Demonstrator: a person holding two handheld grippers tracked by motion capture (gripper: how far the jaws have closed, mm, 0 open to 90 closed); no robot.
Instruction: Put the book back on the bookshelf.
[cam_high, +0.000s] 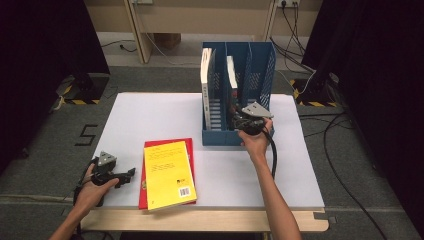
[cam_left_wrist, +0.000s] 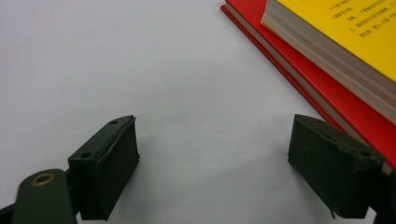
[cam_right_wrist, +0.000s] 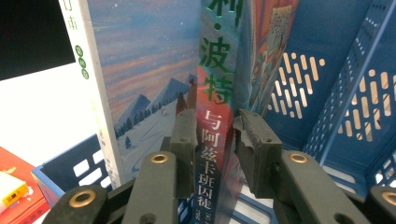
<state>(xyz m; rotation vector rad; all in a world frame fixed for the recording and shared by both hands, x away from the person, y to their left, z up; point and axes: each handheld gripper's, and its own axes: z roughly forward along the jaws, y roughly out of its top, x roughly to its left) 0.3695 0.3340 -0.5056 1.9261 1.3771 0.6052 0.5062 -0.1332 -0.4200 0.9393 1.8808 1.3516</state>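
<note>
A blue file rack (cam_high: 261, 70) stands at the back of the white table (cam_high: 150, 115). A white-spined book (cam_high: 206, 75) stands in its left slot, a second book (cam_high: 231, 70) in the middle slot. My right gripper (cam_high: 241, 120) is at the rack's front, and in the right gripper view it (cam_right_wrist: 214, 140) is shut on the red spine of the middle book (cam_right_wrist: 215, 88), beside the snowy-cover book (cam_right_wrist: 140, 74). My left gripper (cam_high: 131, 174) rests open on the table, left of a yellow book (cam_high: 167, 172) lying on a red book (cam_high: 142, 197).
The rack's right slot (cam_right_wrist: 327, 93) holds nothing that I can see. In the left gripper view the open jaws (cam_left_wrist: 215, 168) frame bare white table, with the red book (cam_left_wrist: 327, 88) and yellow book (cam_left_wrist: 355, 28) at the right. Cables lie on the floor right of the table.
</note>
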